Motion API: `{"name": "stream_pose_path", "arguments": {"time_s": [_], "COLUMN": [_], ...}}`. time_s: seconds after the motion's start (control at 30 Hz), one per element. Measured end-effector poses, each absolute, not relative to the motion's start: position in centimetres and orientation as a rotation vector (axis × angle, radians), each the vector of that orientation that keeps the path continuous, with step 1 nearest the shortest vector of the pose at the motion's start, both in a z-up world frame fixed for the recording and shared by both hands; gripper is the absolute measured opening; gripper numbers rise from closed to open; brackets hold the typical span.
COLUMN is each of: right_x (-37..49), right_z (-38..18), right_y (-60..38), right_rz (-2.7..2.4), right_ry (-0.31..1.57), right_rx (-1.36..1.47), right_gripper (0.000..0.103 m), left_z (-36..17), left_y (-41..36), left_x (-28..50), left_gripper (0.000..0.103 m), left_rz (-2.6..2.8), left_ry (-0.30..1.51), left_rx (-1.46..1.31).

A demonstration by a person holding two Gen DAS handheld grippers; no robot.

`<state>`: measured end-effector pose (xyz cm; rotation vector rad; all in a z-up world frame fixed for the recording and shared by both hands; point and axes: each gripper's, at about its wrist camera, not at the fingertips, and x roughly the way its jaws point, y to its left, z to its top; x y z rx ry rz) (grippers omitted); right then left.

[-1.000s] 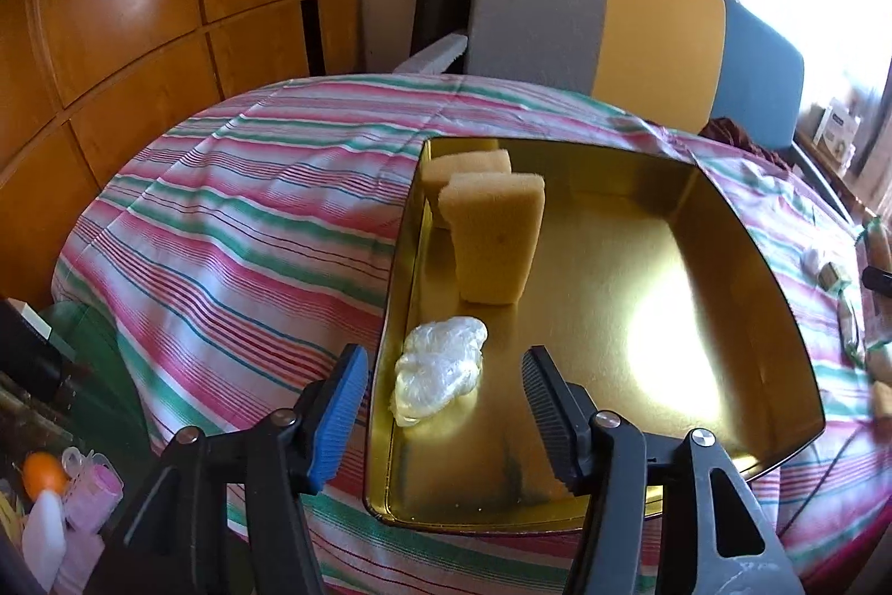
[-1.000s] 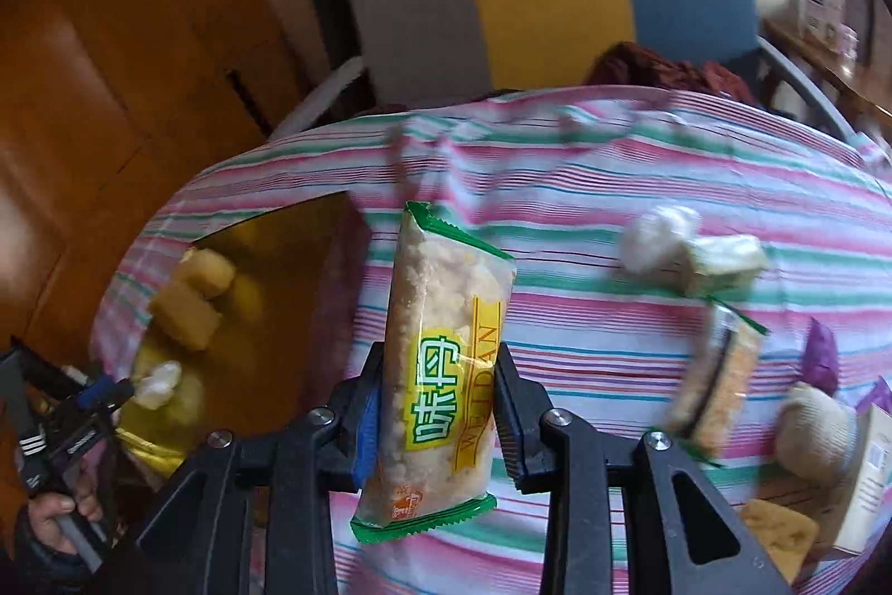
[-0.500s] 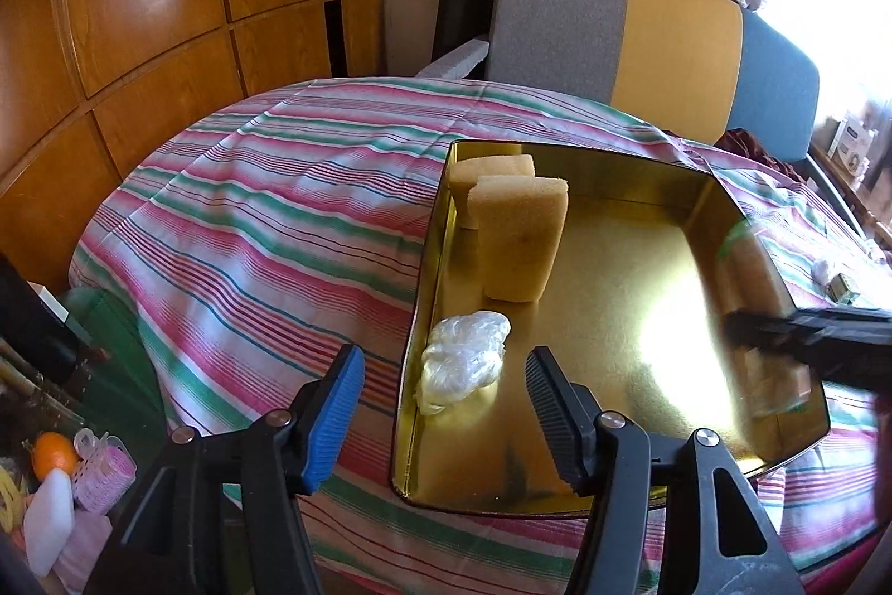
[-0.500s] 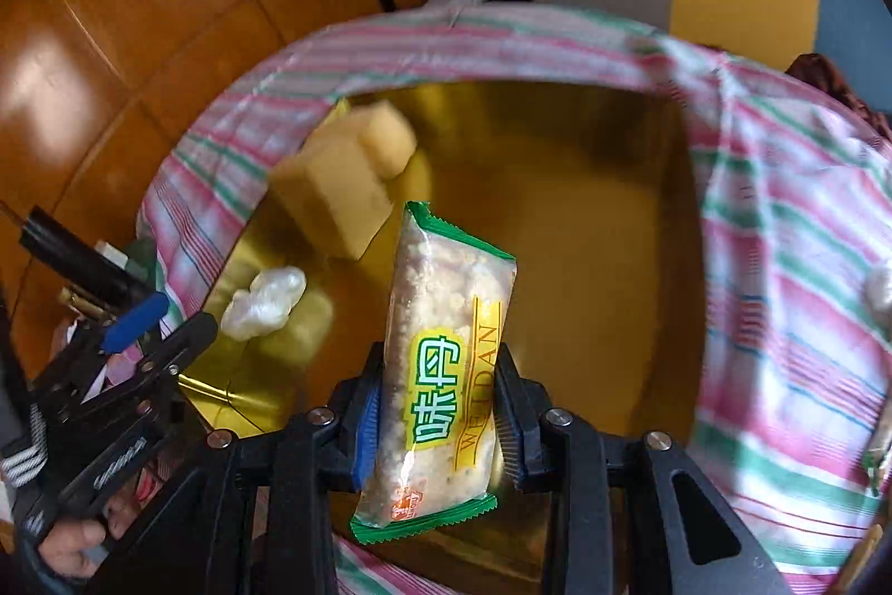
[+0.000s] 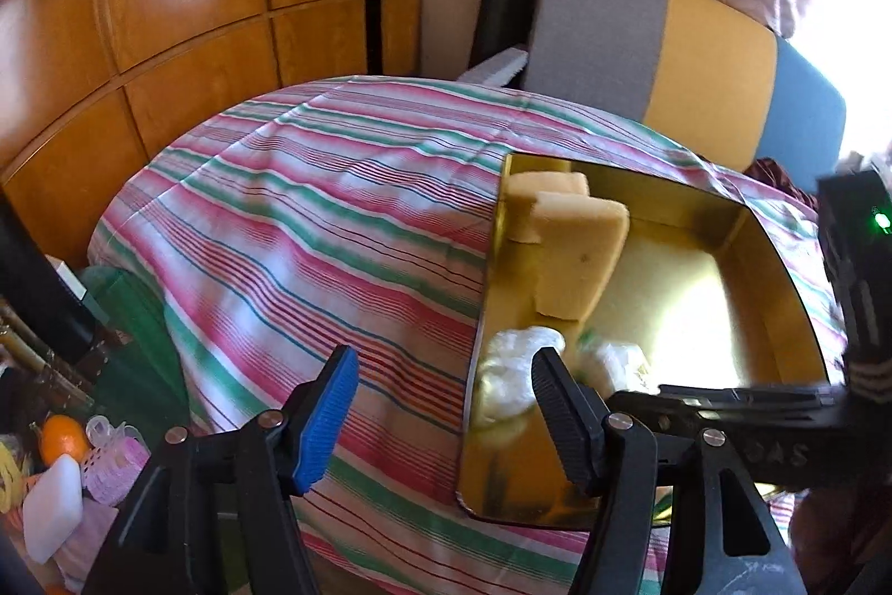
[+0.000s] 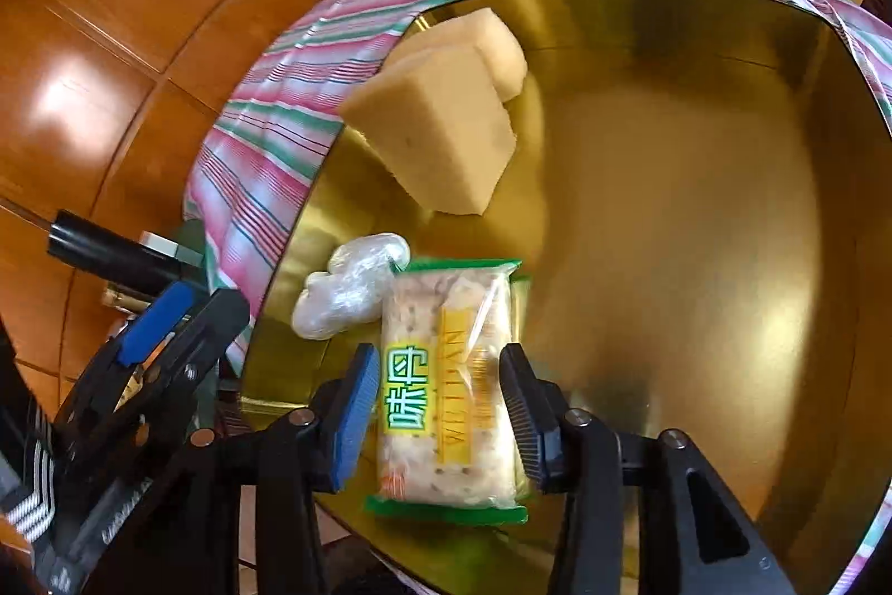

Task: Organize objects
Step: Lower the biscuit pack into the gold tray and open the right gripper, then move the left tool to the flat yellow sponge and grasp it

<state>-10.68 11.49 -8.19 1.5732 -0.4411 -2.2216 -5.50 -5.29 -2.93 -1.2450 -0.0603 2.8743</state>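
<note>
A gold metal tray [image 6: 697,204] [image 5: 752,227] sits on the striped tablecloth [image 5: 334,216]. In it are two yellow sponges [image 6: 440,121] [image 5: 574,255], a clear crumpled plastic wad [image 6: 351,285] [image 5: 513,366] and a green-edged snack packet [image 6: 446,388]. My right gripper [image 6: 435,405] is open, with its jaws either side of the packet, which lies flat on the tray floor next to the wad. My left gripper [image 5: 440,411] is open and empty, above the tray's near left edge. The right gripper's body [image 5: 780,405] crosses the left wrist view.
A grey, yellow and blue chair [image 5: 669,54] stands behind the table. Wooden wall panels [image 5: 167,9] are on the left. Small items, among them an orange [image 5: 61,436], lie low at the left, off the table.
My right gripper has carried the snack packet down into the tray and opened, so the packet lies beside the plastic wad. My left gripper has shifted left.
</note>
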Motion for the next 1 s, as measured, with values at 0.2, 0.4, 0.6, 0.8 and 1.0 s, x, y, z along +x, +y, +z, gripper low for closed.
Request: {"name": "stream_pose_path", "arguments": {"time_s": [0.2,0.4,0.6,0.8,1.0], "right_x": [-8.6,-5.2,-2.3,1.1,4.7], "right_z": [-6.6,-4.0,-2.9,-3.1,-3.7], "right_y": [13.1,14.9,18.7,25.0,32.1], "right_rz": [-2.294,-2.481,-2.605,-2.705,-2.811], "right_ry": [-0.414,-0.247,-0.237,-0.372,-0.523], "right_rx": [1.514,1.434,1.388,1.426,1.527], "right_gripper": [0.045,0.046,0.056,0.057,0.057], "left_z": [-2.7,-2.6,-2.6,-2.9,-2.3], "left_y": [-5.3,-4.2,-3.2,-2.0,0.1], "left_x": [-5.3,-4.9,-4.7,-4.6,-4.6], "left_gripper": [0.066,0.071,0.071,0.071,0.071], "left_rz": [2.869,2.836,2.816,2.791,2.752], "left_ry": [-0.056,-0.038,-0.011,-0.002,0.046], "left_rx": [-1.233,-1.214,-1.200,-1.210,-1.177]}}
